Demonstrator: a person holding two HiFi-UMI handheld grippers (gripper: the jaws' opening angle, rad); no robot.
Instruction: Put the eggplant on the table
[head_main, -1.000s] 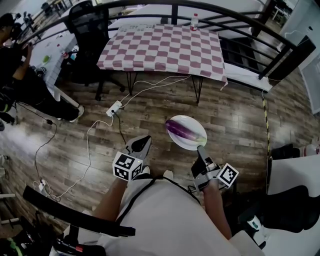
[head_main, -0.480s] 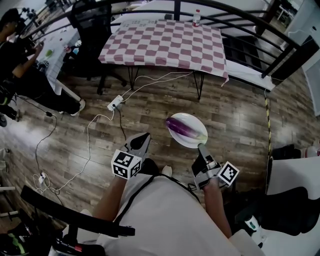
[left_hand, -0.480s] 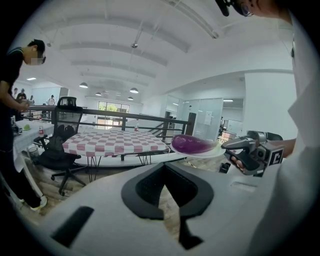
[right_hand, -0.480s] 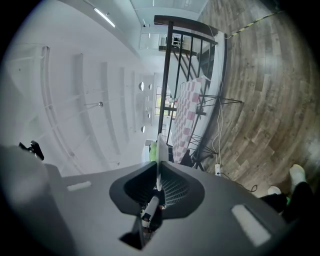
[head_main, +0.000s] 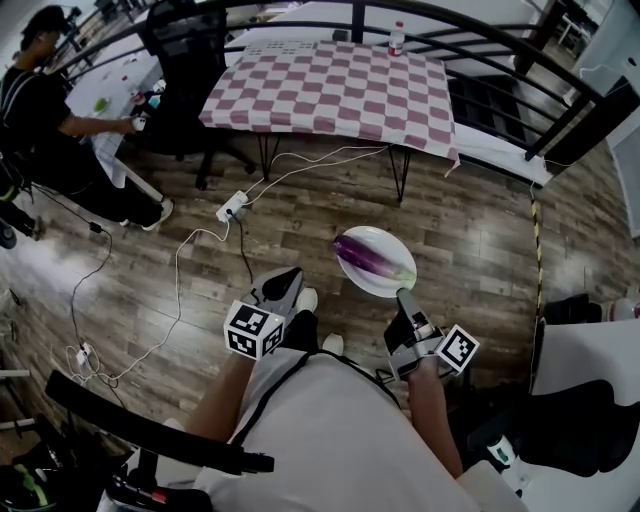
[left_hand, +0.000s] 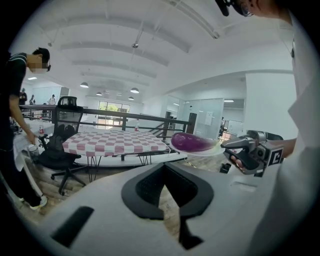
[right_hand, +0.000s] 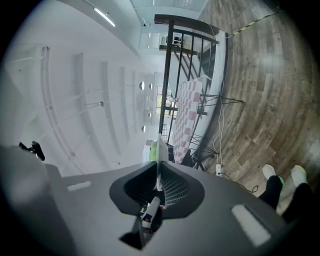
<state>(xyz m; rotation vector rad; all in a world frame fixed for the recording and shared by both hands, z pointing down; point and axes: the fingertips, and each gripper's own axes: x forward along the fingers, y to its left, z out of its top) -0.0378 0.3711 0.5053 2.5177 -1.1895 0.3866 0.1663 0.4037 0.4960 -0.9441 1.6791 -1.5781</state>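
Above the wooden floor (head_main: 480, 230), well short of the checked surface (head_main: 330, 90), a white plate (head_main: 372, 286) was held level, its near rim clamped in the jaws of the right gripper (head_main: 403, 296). The purple eggplant (head_main: 365, 258) lay on the plate, just beyond those jaws and untouched by them. The left gripper (head_main: 285, 282) had its jaws together on nothing, left of the plate. The right gripper view showed the plate only as an edge-on sliver (the eggplant mostly hidden behind it).

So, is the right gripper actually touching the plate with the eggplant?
Touching. In the right gripper view, the right gripper has its fingers closed on the rim of the plate, which is seen edge-on between them.
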